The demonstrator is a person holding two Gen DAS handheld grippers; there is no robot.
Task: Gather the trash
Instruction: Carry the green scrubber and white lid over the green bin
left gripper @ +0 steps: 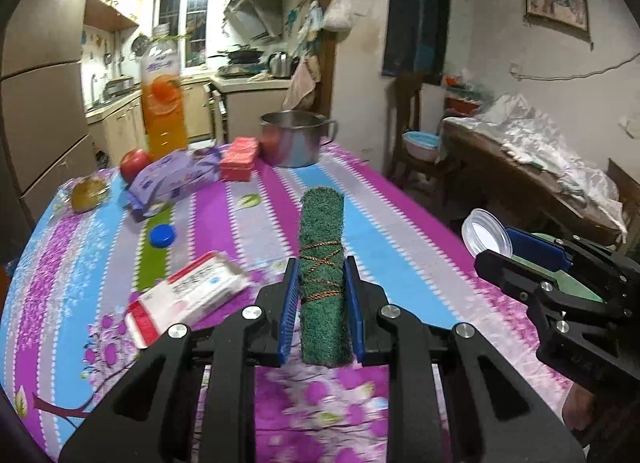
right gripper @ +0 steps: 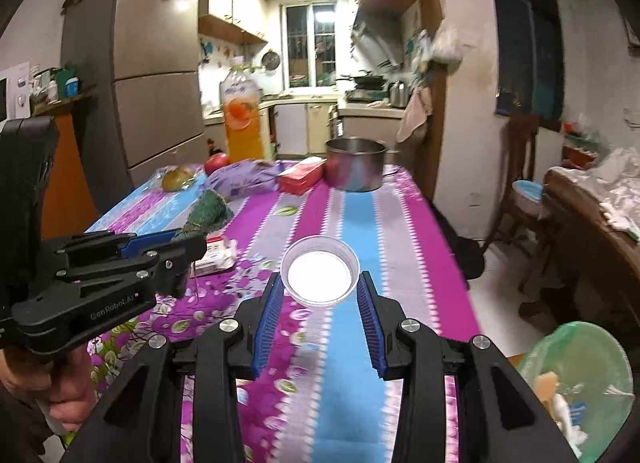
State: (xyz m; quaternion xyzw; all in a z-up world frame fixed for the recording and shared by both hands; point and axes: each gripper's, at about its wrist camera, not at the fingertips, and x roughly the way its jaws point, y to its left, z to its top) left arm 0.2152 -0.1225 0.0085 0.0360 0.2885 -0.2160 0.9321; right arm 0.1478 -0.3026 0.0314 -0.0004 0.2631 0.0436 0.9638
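Note:
My left gripper [left gripper: 322, 263] is shut on a rolled green scouring pad [left gripper: 324, 239] tied with brown string, held above the striped tablecloth [left gripper: 392, 219]. The same pad [right gripper: 208, 209] and left gripper [right gripper: 188, 245] show at the left of the right wrist view, with a hand below. My right gripper [right gripper: 320, 277] is shut on a clear plastic lid [right gripper: 319, 277], its rim between the blue pads. That lid [left gripper: 486, 233] and the right gripper [left gripper: 496, 247] appear at the right edge of the left wrist view. A bin with a green bag [right gripper: 580, 371] holding trash sits low right.
On the table lie a red and white packet [left gripper: 188, 297], a blue bottle cap [left gripper: 162, 235], a purple pack [left gripper: 176, 179], a red box [left gripper: 239, 159], an apple [left gripper: 135, 164], a steel pot [left gripper: 294, 137] and a juice bottle [left gripper: 163, 99]. A chair [right gripper: 520, 167] stands to the right.

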